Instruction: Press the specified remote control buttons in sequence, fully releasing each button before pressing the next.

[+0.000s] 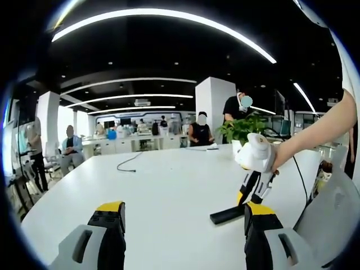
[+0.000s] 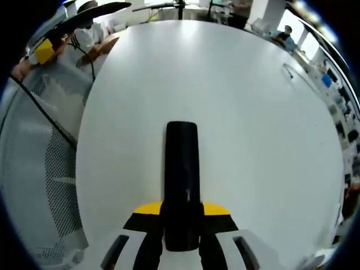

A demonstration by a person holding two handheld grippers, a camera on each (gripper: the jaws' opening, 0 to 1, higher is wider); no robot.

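Right tool (image 2: 181, 228) clamps black remote (image 2: 181, 180) over white tabletop (image 2: 253, 112), near its edge. Left tool (image 1: 183, 230) gapes, empty. No legible writing. Open office, ceiling light strips (image 1: 163, 17).

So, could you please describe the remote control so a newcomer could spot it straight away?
Find the big white table. Near its right edge, the right gripper holds the remote control slanting down, far end touching the tabletop. It is the long, slim black bar; the nearby cable is thin and curved.

Right tongs (image 1: 247, 203) clamping remote (image 1: 228, 215) above table (image 1: 169, 191)
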